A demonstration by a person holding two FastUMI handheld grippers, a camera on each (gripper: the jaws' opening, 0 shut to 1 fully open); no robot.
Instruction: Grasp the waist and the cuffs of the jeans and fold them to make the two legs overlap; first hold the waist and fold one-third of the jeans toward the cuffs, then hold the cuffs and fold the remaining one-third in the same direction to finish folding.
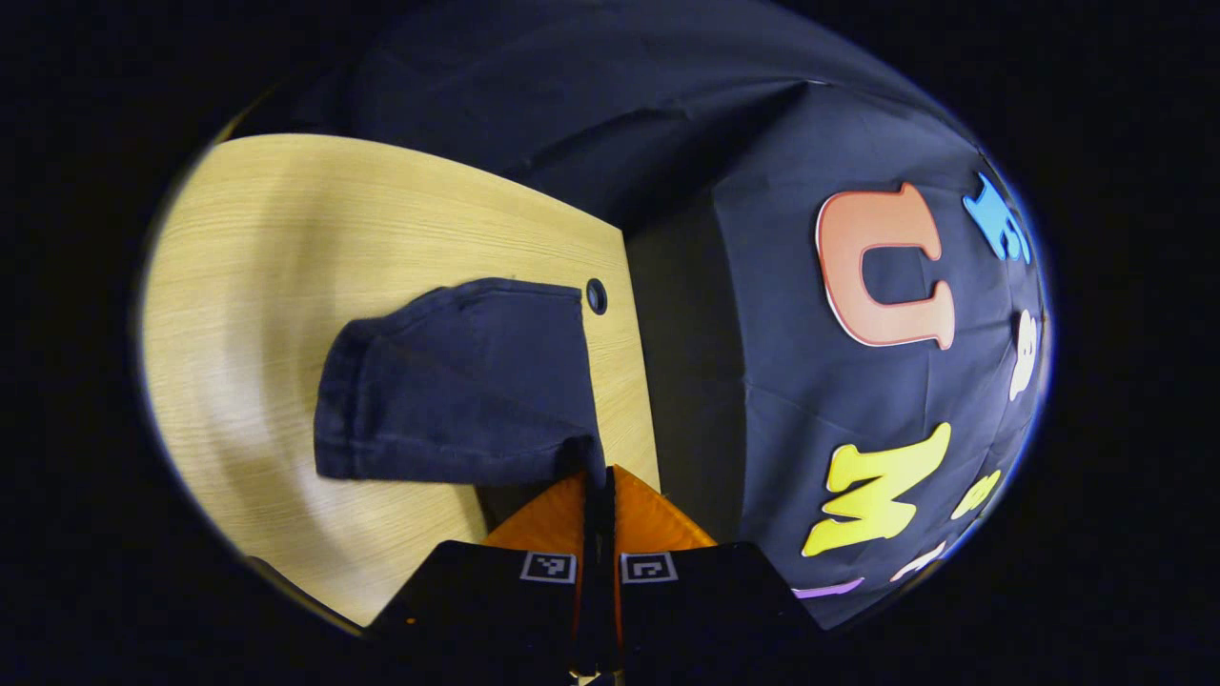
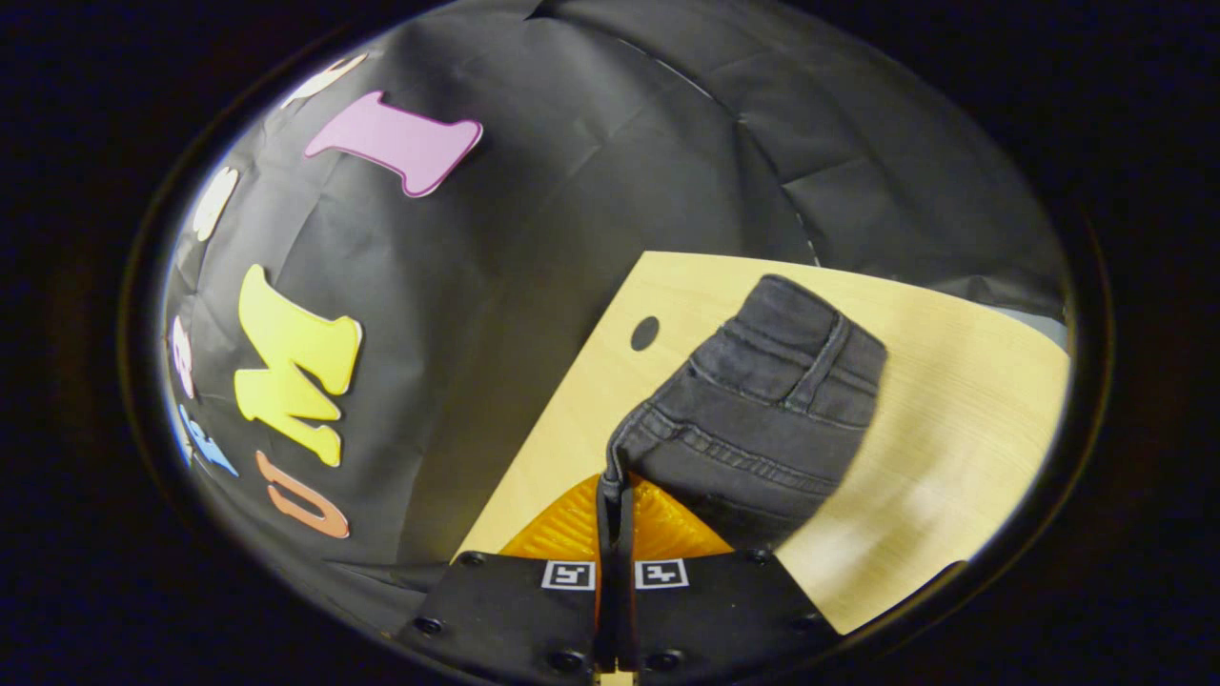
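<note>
The light wooden table (image 1: 286, 248) is the biggest thing in both views, its grain running across a pale top, with the booth's black cloth wall (image 1: 686, 124) hanging behind and beside it. A small round cable hole (image 1: 597, 296) sits close to the table's edge, and the right gripper view shows it too (image 2: 644, 332).

On the table lie the dark jeans (image 1: 457, 381). In the left gripper view the hemmed cuff end spreads flat over the wood, its stitched edge towards the left, and one corner rises off the surface to the left gripper (image 1: 599, 476). That gripper is clenched on this corner, both fingers pressed together with the cloth between them.

In the right gripper view the waist end of the jeans (image 2: 762, 410) shows its waistband, a belt loop (image 2: 827, 354) and seams, lying near the cable hole. A corner of the waistband is drawn up in a narrow fold to the right gripper (image 2: 615, 500), whose fingers are closed tight on the denim
</note>
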